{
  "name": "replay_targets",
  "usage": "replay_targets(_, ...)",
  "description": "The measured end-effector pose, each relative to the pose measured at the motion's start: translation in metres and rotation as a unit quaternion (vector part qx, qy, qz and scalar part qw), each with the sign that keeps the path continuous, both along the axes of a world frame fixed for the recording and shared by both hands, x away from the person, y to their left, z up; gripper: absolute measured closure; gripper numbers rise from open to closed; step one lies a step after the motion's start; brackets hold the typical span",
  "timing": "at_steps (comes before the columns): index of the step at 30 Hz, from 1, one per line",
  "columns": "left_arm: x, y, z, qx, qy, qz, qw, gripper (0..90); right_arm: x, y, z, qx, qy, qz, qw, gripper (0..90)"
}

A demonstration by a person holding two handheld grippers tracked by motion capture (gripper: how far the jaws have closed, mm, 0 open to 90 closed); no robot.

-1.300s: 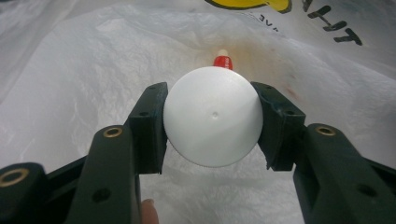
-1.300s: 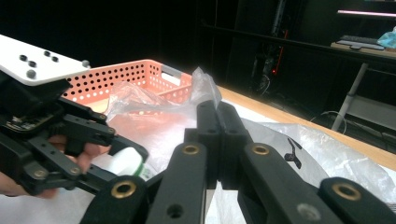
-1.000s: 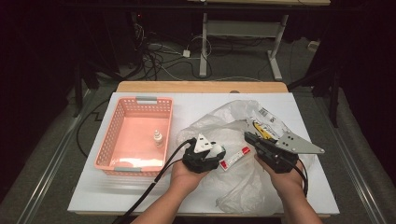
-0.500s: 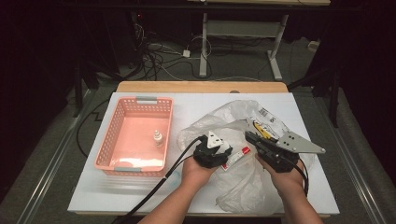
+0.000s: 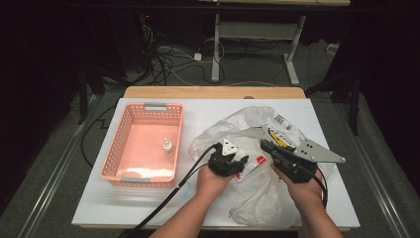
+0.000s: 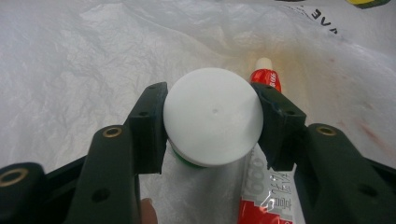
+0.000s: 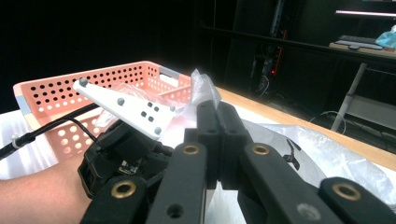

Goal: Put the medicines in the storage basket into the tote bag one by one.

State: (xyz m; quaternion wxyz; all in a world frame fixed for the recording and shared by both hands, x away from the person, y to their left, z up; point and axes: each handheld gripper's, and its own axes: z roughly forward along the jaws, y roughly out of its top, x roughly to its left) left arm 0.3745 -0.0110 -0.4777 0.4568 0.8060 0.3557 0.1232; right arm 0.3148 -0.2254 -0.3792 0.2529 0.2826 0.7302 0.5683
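Observation:
My left gripper [image 6: 211, 103] is shut on a small container with a round white cap [image 6: 212, 126] and a green rim under it. I hold it just above a red and white tube [image 6: 267, 79] that lies on a crumpled clear plastic bag [image 6: 93, 56]. In the high view the left gripper [image 5: 229, 161] hovers over the bag's [image 5: 247, 124] left part, with the tube [image 5: 250, 166] beside it. My right gripper [image 5: 270, 148] is shut and pinches a fold of the bag [image 7: 203, 86] between its jaws [image 7: 217, 112].
A pink perforated basket [image 5: 115, 148] stands at the left of the white table with a small white bottle [image 5: 168, 146] inside. A yellow item [image 5: 277, 136] and a printed label [image 5: 283, 120] lie in the bag. Cables trail off the table's front edge.
My left gripper has moved to the right and slightly down, over the bag and close to the tube. The right gripper has stayed put, still pinching the bag.

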Motion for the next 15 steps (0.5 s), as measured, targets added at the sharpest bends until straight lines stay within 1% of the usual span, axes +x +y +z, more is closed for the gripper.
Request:
replay_targets(2,0.001,0.0,0.0,0.003,-0.003,-0.001,1.0,47.4,0.0,0.0,0.0,0.0,0.0,0.001,1.0,90.0)
replay_targets(4,0.001,0.001,0.002,-0.004,-0.007,0.002,1.0,43.7,0.0,0.0,0.0,0.0,-0.001,0.001,1.0,90.0)
replay_targets(6,0.001,0.002,0.003,-0.003,-0.008,0.0,1.0,42.9,-0.001,0.0,0.001,0.0,-0.001,0.001,1.0,90.0)
replay_targets(7,0.0,0.003,0.004,0.0,-0.008,0.001,1.0,40.4,-0.001,0.0,0.001,0.001,-0.001,0.001,1.0,90.0)
replay_targets(11,-0.004,0.006,0.007,0.013,-0.01,-0.01,0.9998,40.2,-0.001,-0.001,0.001,0.0,0.0,0.0,1.0,90.0)
replay_targets(15,-0.011,0.011,0.011,0.009,-0.011,-0.018,0.9997,40.1,-0.001,-0.002,0.001,0.0,0.0,-0.001,1.0,90.0)
